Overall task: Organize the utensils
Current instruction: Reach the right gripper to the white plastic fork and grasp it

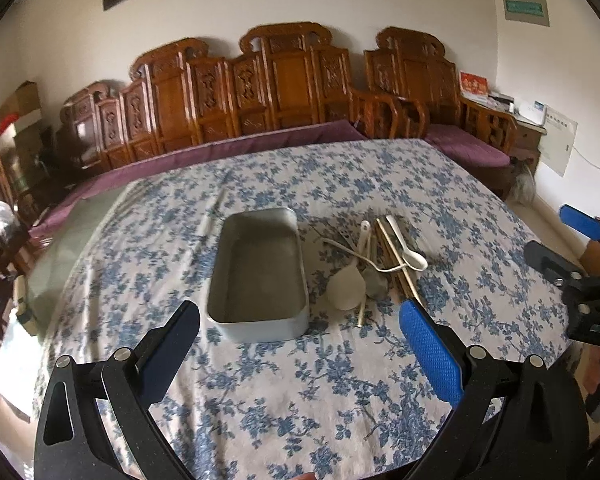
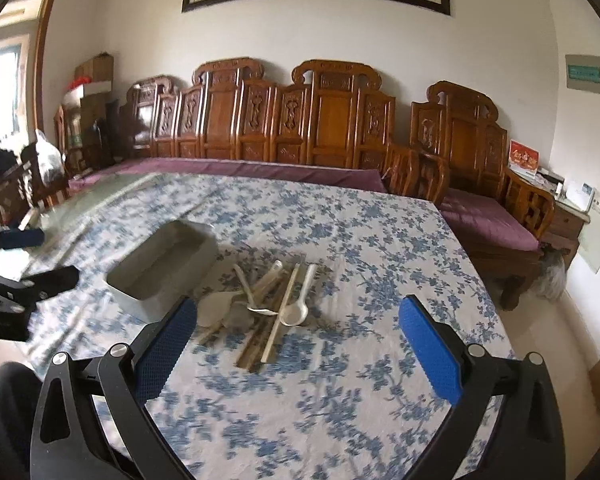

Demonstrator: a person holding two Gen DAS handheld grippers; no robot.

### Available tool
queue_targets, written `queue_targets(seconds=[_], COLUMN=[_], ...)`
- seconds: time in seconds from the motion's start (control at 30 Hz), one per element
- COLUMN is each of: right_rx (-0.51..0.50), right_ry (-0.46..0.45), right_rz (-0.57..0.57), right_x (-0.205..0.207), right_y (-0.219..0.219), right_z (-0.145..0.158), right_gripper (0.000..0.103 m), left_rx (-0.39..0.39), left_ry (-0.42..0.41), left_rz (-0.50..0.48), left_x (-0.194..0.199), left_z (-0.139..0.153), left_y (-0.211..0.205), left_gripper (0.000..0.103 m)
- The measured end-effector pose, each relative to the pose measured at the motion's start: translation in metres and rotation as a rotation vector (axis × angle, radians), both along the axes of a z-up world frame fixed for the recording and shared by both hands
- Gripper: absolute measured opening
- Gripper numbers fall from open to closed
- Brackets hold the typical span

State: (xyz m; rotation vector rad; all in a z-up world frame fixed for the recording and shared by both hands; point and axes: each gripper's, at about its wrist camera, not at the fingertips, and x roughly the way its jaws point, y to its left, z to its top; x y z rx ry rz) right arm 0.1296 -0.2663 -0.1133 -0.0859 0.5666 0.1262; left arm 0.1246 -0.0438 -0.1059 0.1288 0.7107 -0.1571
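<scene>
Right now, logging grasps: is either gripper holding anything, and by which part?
Nothing held. Left gripper and right gripper are both open, short of the pile of white spoons and chopsticks.

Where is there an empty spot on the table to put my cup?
Bare cloth lies in front of the tin box, between it and the left tongs. More lies right of the utensil pile, toward the table's edge, and behind both toward the sofa. It is crowded where the spoons and chopsticks pile up beside the box.
</scene>
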Motion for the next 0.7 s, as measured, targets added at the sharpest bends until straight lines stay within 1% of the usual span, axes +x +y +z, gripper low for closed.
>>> queue_targets(seconds=[0.1,0.17,0.3,0.4,0.43,0.5,0.57,0.63,0.7], right_rx=[-0.04,-0.048,-0.051,-0.035,-0.023,-0.004,-0.006,-0.01,-0.024], right_ry=[0.023,0.048,0.11,0.16,0.181,0.205,0.225,0.252,0.282], right_rz=[0.013,0.022,0.057,0.101,0.117,0.152,0.186,0.23,0.266], right_x=[0.016,0.026,0.049,0.071,0.078,0.089,0.102,0.114,0.124], right_y=[-0.001,-0.004,-0.005,-0.002,0.0,0.004,0.012,0.021,0.031], right_z=[-0.012,-0.02,-0.039,-0.058,-0.063,-0.07,-0.077,-0.084,-0.092], right_gripper=[0.1,0.099,0.087,0.08,0.075,0.071,0.068,0.062,0.058], left_rx=[-0.015,-0.015,-0.025,-0.031,-0.03,-0.03,-0.025,-0.02,-0.016], left_ry=[0.02,0.034,0.05,0.066,0.075,0.084,0.088,0.091,0.096], left_rz=[-0.022,-0.038,-0.075,-0.086,-0.089,-0.096,-0.101,-0.102,-0.102], left_x=[0.012,0.019,0.033,0.04,0.043,0.047,0.05,0.054,0.058], left_z=[-0.007,-0.012,-0.023,-0.03,-0.033,-0.038,-0.041,-0.043,-0.045], left_y=[-0.004,-0.009,-0.017,-0.021,-0.023,-0.025,-0.025,-0.025,-0.025], left_gripper=[0.097,0.097,0.097,0.097,0.097,0.097,0.097,0.097,0.097])
